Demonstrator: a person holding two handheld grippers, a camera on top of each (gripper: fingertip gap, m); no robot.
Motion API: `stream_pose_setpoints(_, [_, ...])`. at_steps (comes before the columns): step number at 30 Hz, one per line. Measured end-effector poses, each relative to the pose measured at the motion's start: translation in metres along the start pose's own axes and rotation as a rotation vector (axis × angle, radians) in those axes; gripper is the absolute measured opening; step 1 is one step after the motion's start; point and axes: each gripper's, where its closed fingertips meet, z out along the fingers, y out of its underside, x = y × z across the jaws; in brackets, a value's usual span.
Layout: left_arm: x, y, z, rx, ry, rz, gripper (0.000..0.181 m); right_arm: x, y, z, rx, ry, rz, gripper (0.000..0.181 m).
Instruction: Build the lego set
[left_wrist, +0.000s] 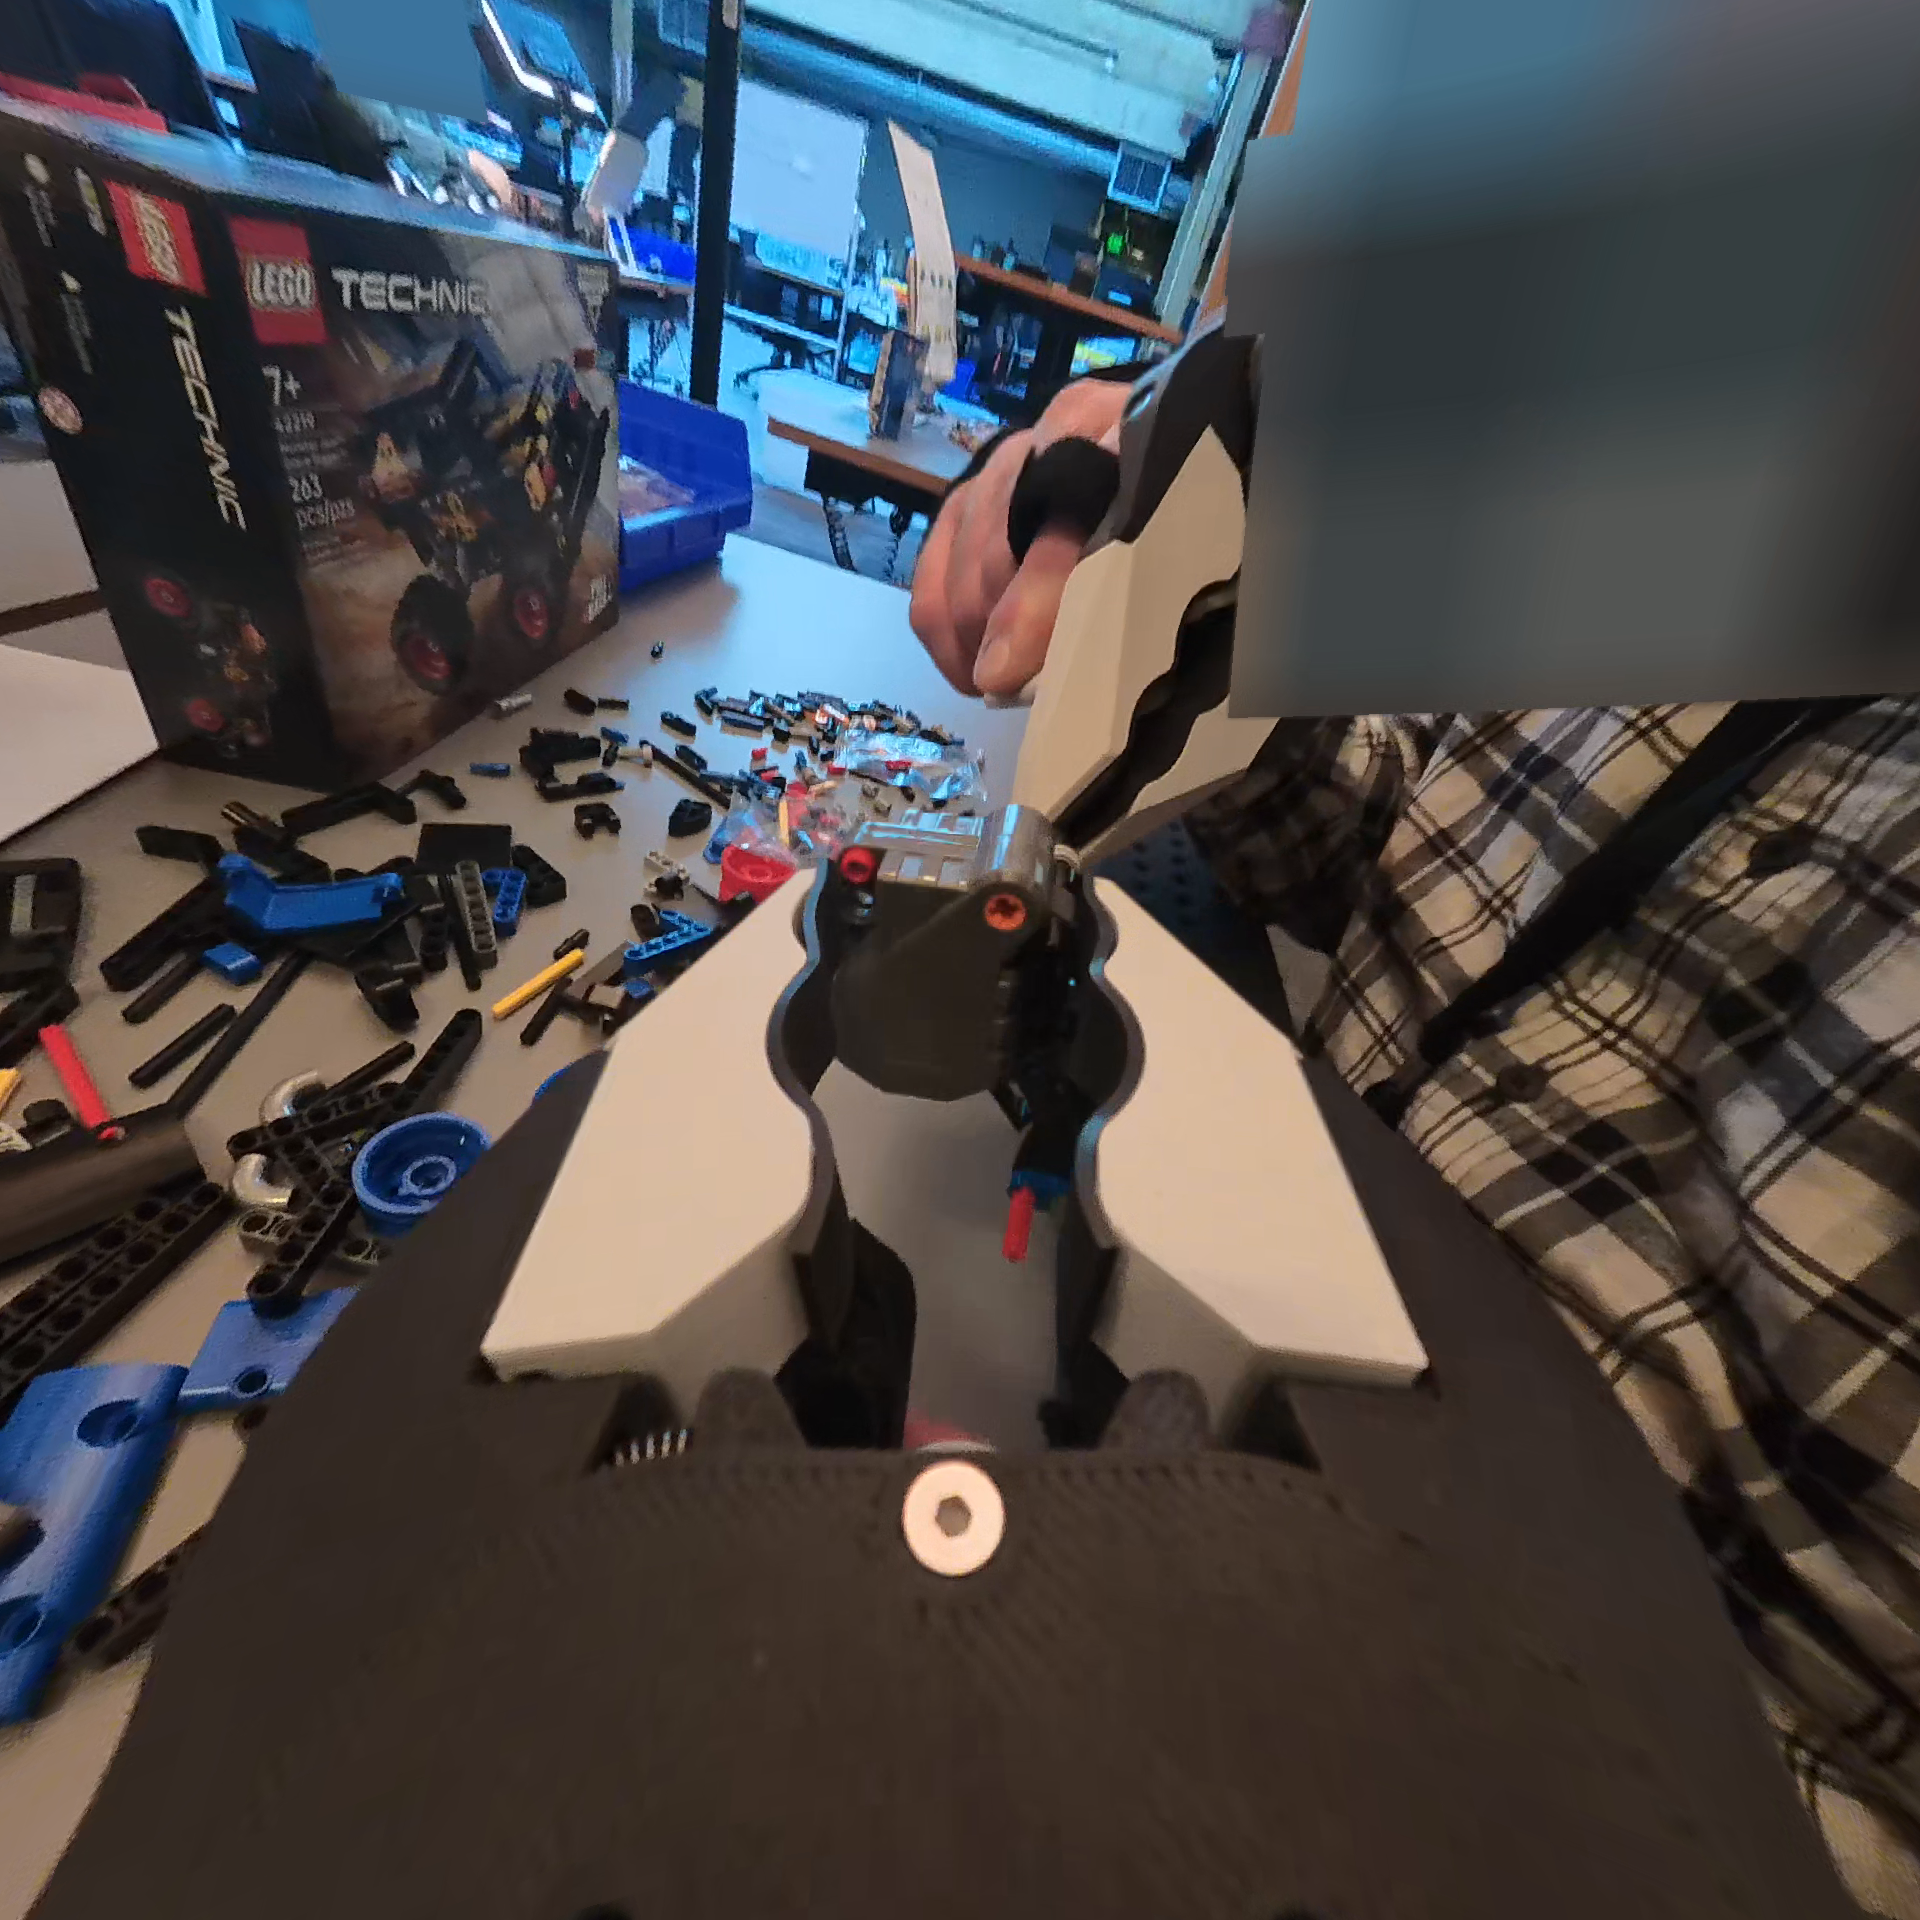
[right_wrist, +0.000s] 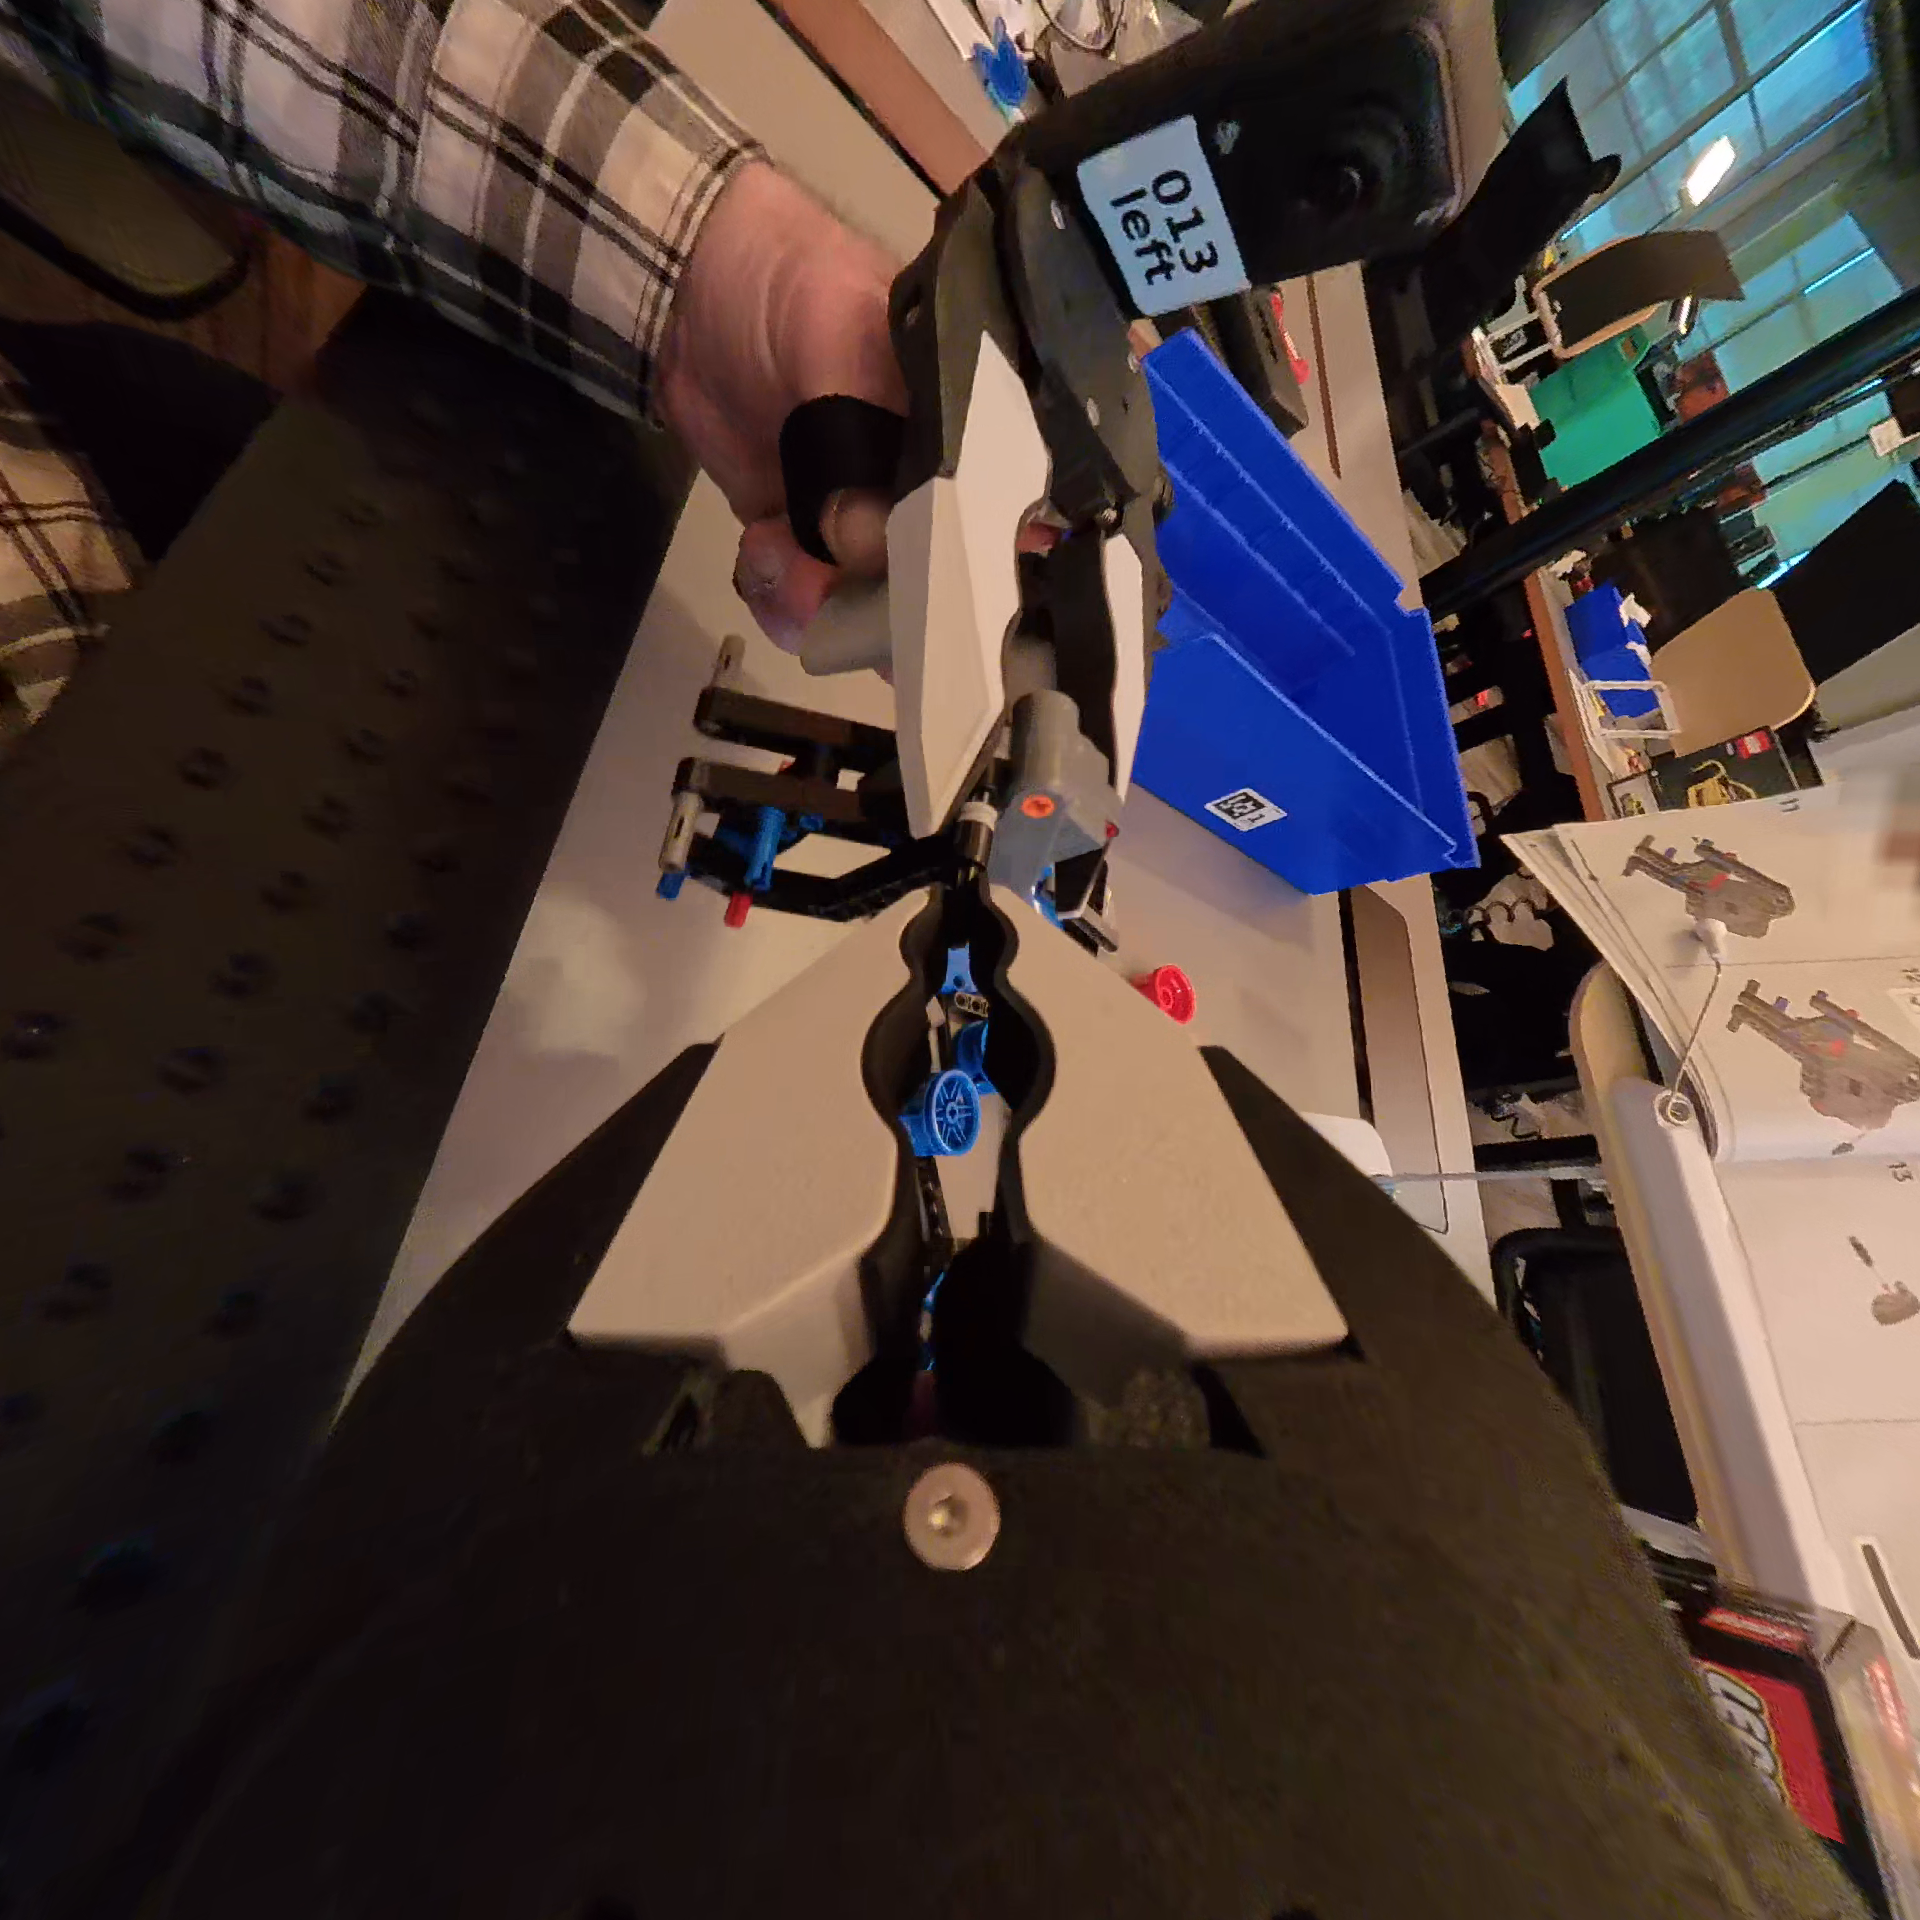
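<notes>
Left wrist view shows the left gripper (left_wrist: 951, 997) with its jaws closed around the half-built dark grey and black lego assembly with red pins (left_wrist: 940, 961), held up off the grey counter (left_wrist: 790, 623). The right gripper (right_wrist: 961, 935) has its jaws nearly shut on the same assembly's black frame, a blue spoked wheel hub (right_wrist: 948, 1114) sitting between its fingers. To my eye the risk is twist: two grips on one loosely pinned model could pop a beam or pin free if the hands pull apart or rotate against each other, and a dropped pin would vanish among the scattered loose black, blue and red lego pieces (left_wrist: 343, 935) on the left. The blue plastic bin (left_wrist: 681, 483) stands far off beside the printed cardboard set box (left_wrist: 332, 457); its contents are too blurred to name.
</notes>
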Motion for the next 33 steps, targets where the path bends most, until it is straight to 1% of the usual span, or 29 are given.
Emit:
stream_pose_setpoints(2, [-0.002, 0.008, 0.001, -0.039, -0.009, 0.006, 0.042, -0.004, 0.006, 0.003, -0.042, -0.015, -0.024, 0.000])
stream_pose_setpoints(5, [-0.006, 0.013, 0.002, -0.053, -0.013, 0.004, 0.041, -0.010, 0.014, 0.008, -0.076, -0.033, -0.037, 0.000])
stream_pose_setpoints(7, [-0.006, 0.013, 0.003, -0.041, 0.002, -0.010, 0.041, -0.014, 0.015, 0.011, -0.081, -0.048, -0.037, 0.002])
stream_pose_setpoints(11, [-0.011, 0.021, 0.006, -0.077, -0.016, 0.003, 0.041, -0.020, 0.024, 0.018, -0.117, -0.077, -0.041, 0.002])
stream_pose_setpoints(13, [-0.011, 0.021, 0.005, -0.064, 0.000, -0.014, 0.041, -0.021, 0.023, 0.019, -0.108, -0.085, -0.029, 0.002])
stream_pose_setpoints(15, [-0.015, 0.026, 0.006, -0.097, -0.031, 0.003, 0.041, -0.022, 0.028, 0.022, -0.118, -0.094, -0.019, 0.002])
stream_pose_setpoints(17, [-0.014, 0.024, 0.005, -0.071, -0.010, -0.018, 0.041, -0.021, 0.026, 0.023, -0.094, -0.094, 0.002, 0.001])
stream_pose_setpoints(19, [-0.014, 0.028, 0.007, -0.093, -0.021, -0.008, 0.043, -0.022, 0.026, 0.026, -0.093, -0.106, 0.008, 0.001])
stream_pose_setpoints(20, [-0.009, 0.029, 0.010, -0.102, 0.010, -0.001, 0.042, -0.026, 0.023, 0.029, -0.072, -0.121, 0.015, 0.001])
stream_pose_setpoints(23, [-0.016, 0.025, 0.005, -0.068, -0.038, 0.003, 0.041, -0.021, 0.023, 0.031, -0.069, -0.089, 0.025, 0.001])
stream_pose_setpoints(26, [-0.018, 0.024, 0.005, -0.056, -0.047, -0.003, 0.042, -0.018, 0.023, 0.030, -0.031, -0.087, 0.069, 0.001])
stream_pose_setpoints(31, [-0.029, 0.017, 0.005, -0.031, -0.120, 0.023, 0.049, -0.007, 0.027, 0.028, 0.019, -0.035, 0.136, 0.001])
stream_pose_setpoints(33, [-0.027, 0.014, 0.003, -0.006, -0.092, -0.003, 0.055, -0.004, 0.029, 0.025, 0.041, -0.018, 0.153, 0.000])
